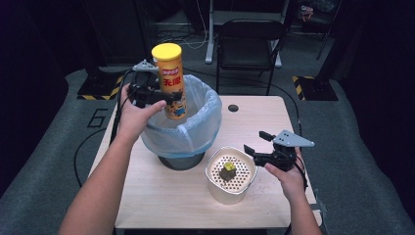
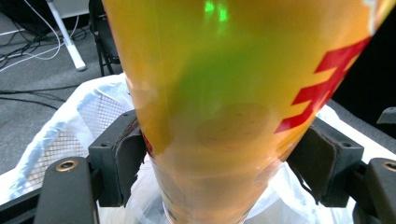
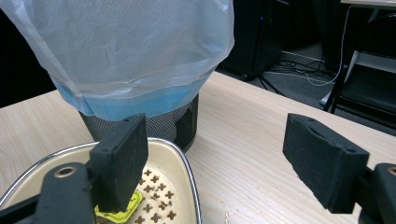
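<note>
We count 1 yellow chip can (image 1: 170, 81), upright, clamped by our left gripper (image 1: 157, 96) above 1 bin (image 1: 200, 128); our right gripper (image 1: 258, 145), at 3 o'clock of 1 bowl (image 1: 220, 192), stands open.

The crisp can (image 1: 171, 81) is orange-yellow with a yellow lid, red lettering and a small cartoon figure low on its side. The bin (image 1: 183, 159) is black wire mesh, lined with a pale blue, see-through bag (image 1: 200, 122). The bowl (image 1: 230, 193) is cream, its inner plate dotted with small cross-shaped holes, and a yellow and dark scrap (image 1: 228, 169) lies there. The surface (image 1: 264, 122) is light wood grain. Both hand-held grippers are black with grey plates.
</note>
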`<state>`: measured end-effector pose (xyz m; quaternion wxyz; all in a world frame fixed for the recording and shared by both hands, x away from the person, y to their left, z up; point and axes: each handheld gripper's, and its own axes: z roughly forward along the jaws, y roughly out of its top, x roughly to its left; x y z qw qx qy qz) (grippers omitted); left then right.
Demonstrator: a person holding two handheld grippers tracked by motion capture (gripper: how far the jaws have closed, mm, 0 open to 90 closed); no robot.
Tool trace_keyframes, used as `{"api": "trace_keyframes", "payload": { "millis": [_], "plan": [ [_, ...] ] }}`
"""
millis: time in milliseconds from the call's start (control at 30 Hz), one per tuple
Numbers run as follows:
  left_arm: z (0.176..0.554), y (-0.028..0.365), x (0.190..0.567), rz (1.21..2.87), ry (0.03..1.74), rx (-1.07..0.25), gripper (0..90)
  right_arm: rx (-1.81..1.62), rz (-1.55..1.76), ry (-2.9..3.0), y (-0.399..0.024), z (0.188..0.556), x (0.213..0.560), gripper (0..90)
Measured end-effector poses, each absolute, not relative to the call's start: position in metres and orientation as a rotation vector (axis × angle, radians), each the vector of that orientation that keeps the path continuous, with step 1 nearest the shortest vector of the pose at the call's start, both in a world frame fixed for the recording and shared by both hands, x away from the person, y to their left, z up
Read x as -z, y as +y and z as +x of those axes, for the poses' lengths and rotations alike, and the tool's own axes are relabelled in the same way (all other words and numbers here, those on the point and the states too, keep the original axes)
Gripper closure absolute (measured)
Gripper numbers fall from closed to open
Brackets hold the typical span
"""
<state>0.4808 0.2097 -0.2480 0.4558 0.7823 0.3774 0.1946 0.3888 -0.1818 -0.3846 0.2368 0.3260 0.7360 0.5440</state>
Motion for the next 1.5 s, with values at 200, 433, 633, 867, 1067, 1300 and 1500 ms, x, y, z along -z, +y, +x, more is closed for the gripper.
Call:
{"api": "trace_keyframes", "payload": {
  "millis": [200,433,633,867,1067,1300,1500],
  "plan": [
    [0.486,0.205,0.255,1.998,0.958,-0.432,23.3,-1.495,0.900,2.015,-0.184,0.390,0.385,22.0],
    [0.483,0.219,0.259,1.957,0.987,-0.441,12.1,-1.488,0.910,2.015,-0.187,0.392,0.388,22.0],
    [0.474,0.235,0.255,1.947,1.000,-0.447,14.4,-1.492,0.907,2.010,-0.187,0.391,0.387,22.0],
    [0.446,0.256,0.244,1.935,0.978,-0.461,15.4,-1.487,0.907,2.007,-0.186,0.388,0.385,22.0],
    [0.420,0.283,0.238,1.889,0.976,-0.448,19.4,-1.484,0.913,2.008,-0.188,0.389,0.386,22.0],
    [0.400,0.309,0.248,1.870,0.993,-0.452,20.6,-1.477,0.926,2.004,-0.192,0.389,0.386,22.3],
    [0.388,0.328,0.267,1.854,1.018,-0.447,21.1,-1.466,0.938,2.001,-0.194,0.389,0.388,22.3]
  ]
}}
